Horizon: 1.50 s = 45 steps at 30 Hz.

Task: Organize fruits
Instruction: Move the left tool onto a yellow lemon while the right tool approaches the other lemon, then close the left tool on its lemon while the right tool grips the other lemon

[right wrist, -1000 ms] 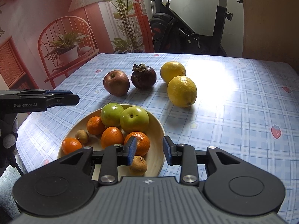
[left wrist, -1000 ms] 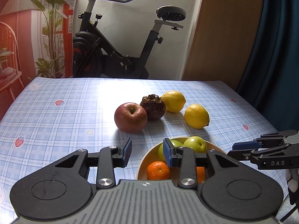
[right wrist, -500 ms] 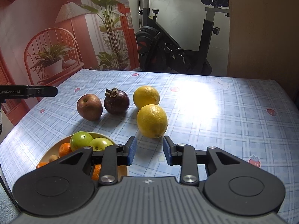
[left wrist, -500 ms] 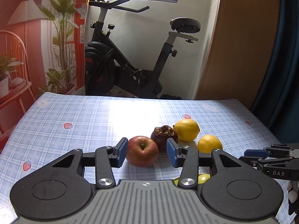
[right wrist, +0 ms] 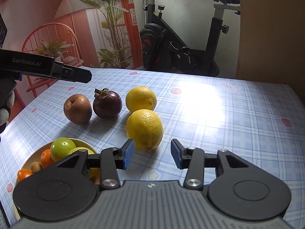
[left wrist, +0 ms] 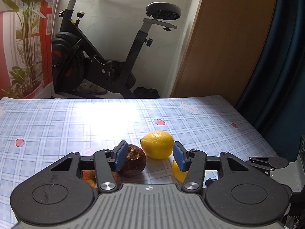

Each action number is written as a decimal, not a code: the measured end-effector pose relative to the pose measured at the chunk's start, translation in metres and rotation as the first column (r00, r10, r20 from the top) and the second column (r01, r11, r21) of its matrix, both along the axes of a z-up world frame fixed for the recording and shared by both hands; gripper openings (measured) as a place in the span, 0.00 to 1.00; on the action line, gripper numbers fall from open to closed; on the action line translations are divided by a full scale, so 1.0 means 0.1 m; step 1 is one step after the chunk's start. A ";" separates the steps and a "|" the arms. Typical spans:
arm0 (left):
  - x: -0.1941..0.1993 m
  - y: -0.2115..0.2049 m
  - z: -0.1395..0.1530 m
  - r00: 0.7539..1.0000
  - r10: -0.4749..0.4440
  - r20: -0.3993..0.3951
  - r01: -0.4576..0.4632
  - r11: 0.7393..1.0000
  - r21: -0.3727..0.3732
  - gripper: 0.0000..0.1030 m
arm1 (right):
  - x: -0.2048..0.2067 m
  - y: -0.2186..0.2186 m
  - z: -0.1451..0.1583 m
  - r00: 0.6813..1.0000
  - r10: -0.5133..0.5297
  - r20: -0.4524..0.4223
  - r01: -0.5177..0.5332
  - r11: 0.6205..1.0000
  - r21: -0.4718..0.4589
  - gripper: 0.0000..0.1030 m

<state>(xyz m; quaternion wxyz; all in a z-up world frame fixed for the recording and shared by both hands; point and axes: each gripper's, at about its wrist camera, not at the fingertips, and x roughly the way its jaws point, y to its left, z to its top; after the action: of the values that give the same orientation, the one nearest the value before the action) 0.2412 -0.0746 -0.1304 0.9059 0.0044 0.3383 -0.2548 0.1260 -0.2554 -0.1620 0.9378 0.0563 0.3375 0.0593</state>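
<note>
A red apple [right wrist: 77, 111], a dark mangosteen [right wrist: 107, 104] and two lemons, far [right wrist: 141, 99] and near [right wrist: 144, 129], lie on the blue checked tablecloth [right wrist: 228, 133]. A yellow bowl [right wrist: 28, 161] at the lower left holds green apples, oranges and small brown fruits. My right gripper [right wrist: 151, 154] is open and empty, just short of the near lemon. My left gripper [left wrist: 150, 157] is open and empty above the fruits, with the mangosteen [left wrist: 133, 162] and far lemon [left wrist: 157, 144] seen between its fingers. Its body also shows in the right wrist view [right wrist: 47, 69].
An exercise bike [left wrist: 99, 53] stands beyond the table's far edge, beside a wooden panel [left wrist: 228, 38] and a dark blue curtain [left wrist: 282, 57]. A red mural wall with plants [right wrist: 66, 28] lies to the left. The table's right edge [left wrist: 263, 133] is close.
Both grippers have moved forward from over the bowl toward the loose fruits. Both jaws have opened wider. The bowl has dropped out of the left wrist view.
</note>
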 end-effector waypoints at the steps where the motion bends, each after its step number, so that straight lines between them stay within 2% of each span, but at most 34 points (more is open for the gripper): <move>1: 0.01 -0.05 -0.02 1.000 -0.003 0.000 0.003 1.000 0.020 0.54 | 0.02 0.00 -0.01 1.000 0.004 -0.003 -0.004 1.000 0.000 0.45; 4: 0.08 -0.19 -0.11 0.997 -0.062 -0.038 0.063 0.997 0.039 0.54 | 0.05 -0.01 -0.07 1.000 0.019 -0.015 -0.019 1.000 -0.004 0.45; 8: 0.16 -0.30 -0.23 0.992 -0.092 -0.083 0.096 0.994 0.047 0.53 | 0.10 0.02 -0.14 0.999 0.036 -0.026 -0.036 0.999 -0.003 0.45; 16: 0.34 -0.39 -0.37 0.976 -0.107 -0.192 0.098 0.994 -0.057 0.53 | 0.18 0.05 -0.20 0.998 0.056 -0.023 -0.056 0.998 0.000 0.45; 24: 0.45 -0.53 -0.52 0.957 -0.131 -0.261 0.114 0.990 -0.080 0.53 | 0.24 0.05 -0.25 0.997 0.070 -0.028 -0.070 0.998 0.009 0.45; 32: 0.54 -0.56 -0.60 0.933 -0.144 -0.330 0.101 0.985 -0.143 0.52 | 0.25 0.02 -0.28 0.997 0.069 -0.031 -0.068 0.997 0.024 0.45; 35: 0.54 -0.54 -0.61 0.932 -0.154 -0.329 0.110 0.983 -0.150 0.52 | 0.26 0.02 -0.28 0.997 0.068 -0.029 -0.067 0.997 0.028 0.45; 38: 0.53 -0.53 -0.62 0.932 -0.169 -0.319 0.121 0.979 -0.165 0.45 | 0.26 0.01 -0.29 0.997 0.068 -0.027 -0.067 0.997 0.031 0.46; 45: 0.48 -0.54 -0.61 0.937 -0.169 -0.304 0.125 0.979 -0.159 0.45 | 0.24 -0.01 -0.28 0.997 0.073 -0.024 -0.072 0.997 0.036 0.46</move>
<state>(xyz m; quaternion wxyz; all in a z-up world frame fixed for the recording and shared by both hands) 0.2891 -0.1290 -0.1918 0.8164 -0.0735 0.4594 -0.3421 0.1500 -0.2560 -0.1897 0.9295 0.0613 0.3502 0.0986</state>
